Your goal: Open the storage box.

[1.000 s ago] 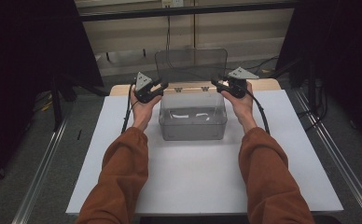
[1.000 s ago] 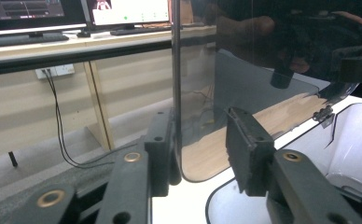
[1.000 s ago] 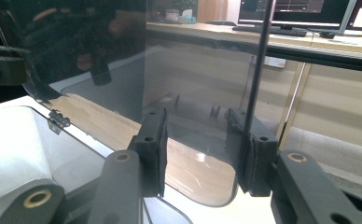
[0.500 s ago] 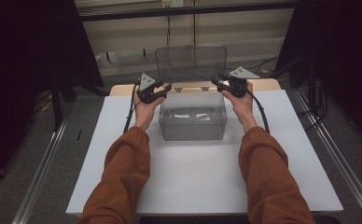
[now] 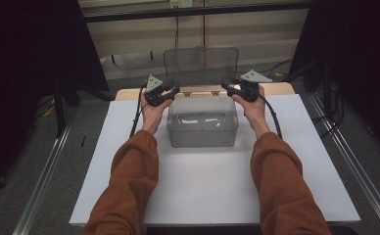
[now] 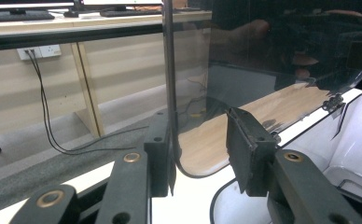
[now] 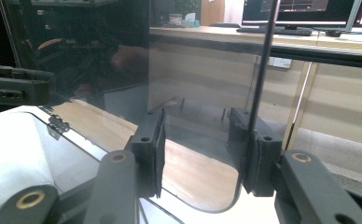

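The lid (image 5: 201,67) is standing upright over the box (image 5: 202,122) between the left gripper (image 6: 198,149) and right gripper (image 7: 201,149), whose spread-apart jaws are straddling its edges, so closing is remaining.

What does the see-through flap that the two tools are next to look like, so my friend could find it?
Find the white table, then the clear box standing in its middle. The lid rises upright from the box's far edge on two small hinges, a tinted see-through sheet with rounded top corners. Nothing else on the table stands up flat like a little window.
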